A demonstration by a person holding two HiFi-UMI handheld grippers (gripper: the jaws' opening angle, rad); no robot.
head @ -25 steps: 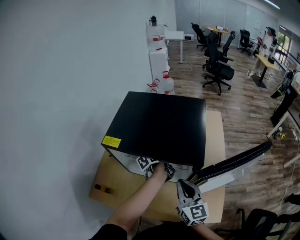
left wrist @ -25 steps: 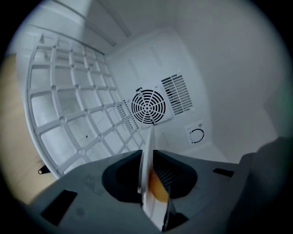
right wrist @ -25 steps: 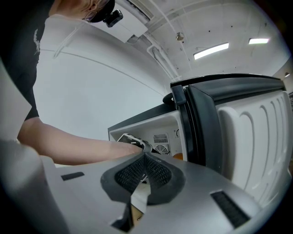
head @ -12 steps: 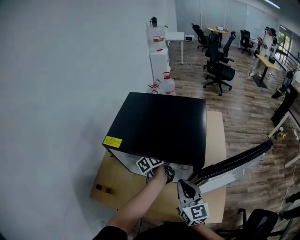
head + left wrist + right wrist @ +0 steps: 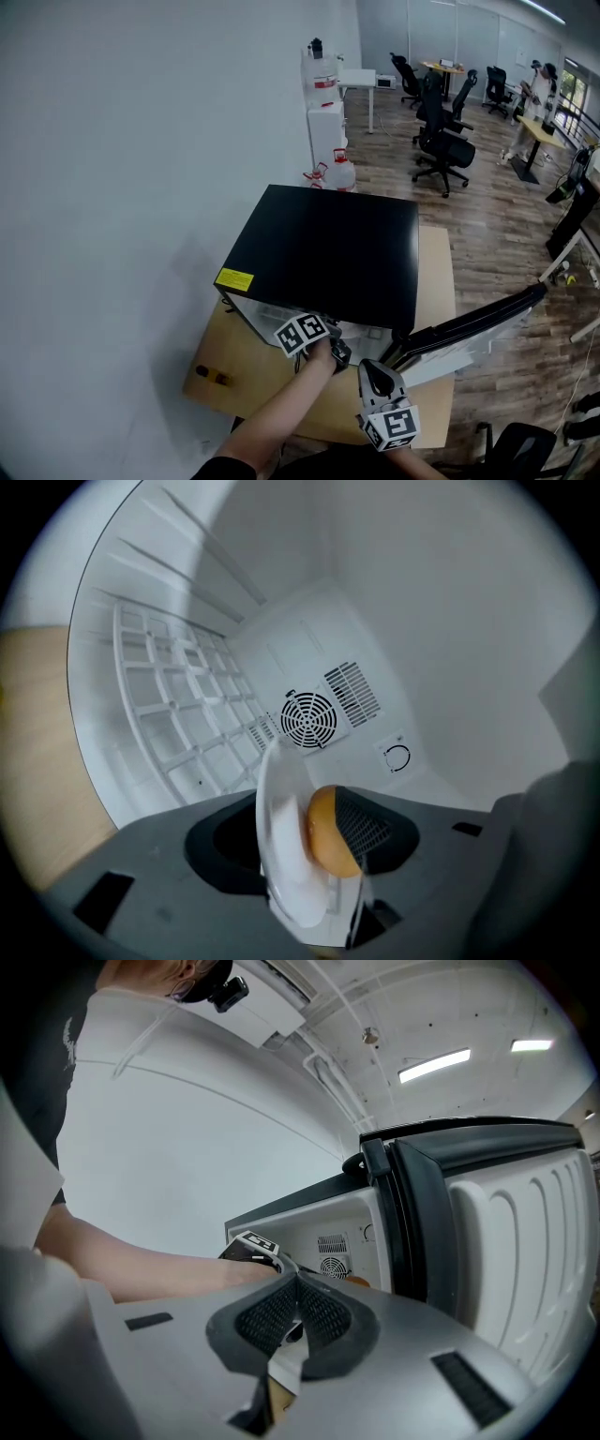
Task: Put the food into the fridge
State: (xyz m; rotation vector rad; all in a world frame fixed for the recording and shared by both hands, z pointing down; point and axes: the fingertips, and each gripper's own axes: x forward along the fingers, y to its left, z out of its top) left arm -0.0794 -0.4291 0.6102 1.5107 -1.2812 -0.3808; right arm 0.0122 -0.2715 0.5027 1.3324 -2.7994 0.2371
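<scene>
the food (image 5: 326,841), one round orange-yellow piece, is seen on one white plate (image 5: 279,855), and both are already inside the fridge (image 5: 328,248), in front of its white back wall. the plate is found between the jaws of the left gripper (image 5: 305,841). these jaws are opening: the pad on the plate's underside is seen apart from it, while the other pad is just beside the food. it cannot be told if the plate already rests on the wire shelf (image 5: 178,714).

the step in hand is judged to be the release of the plate inside the fridge. for the next move, the jaws must be opened fully and the left gripper must be drawn straight back out, so that the plate is not dragged or tipped. after that the door (image 5: 469,323) is expected to be shut.

the right gripper (image 5: 295,1312) is held in front of the fridge, above the table (image 5: 244,375), with its jaws together and nothing between them.

counted: one piece of food, one plate, one fridge with one open door, one wire shelf, one round fan grille (image 5: 309,717) on the back wall, one wooden table, two grippers.
</scene>
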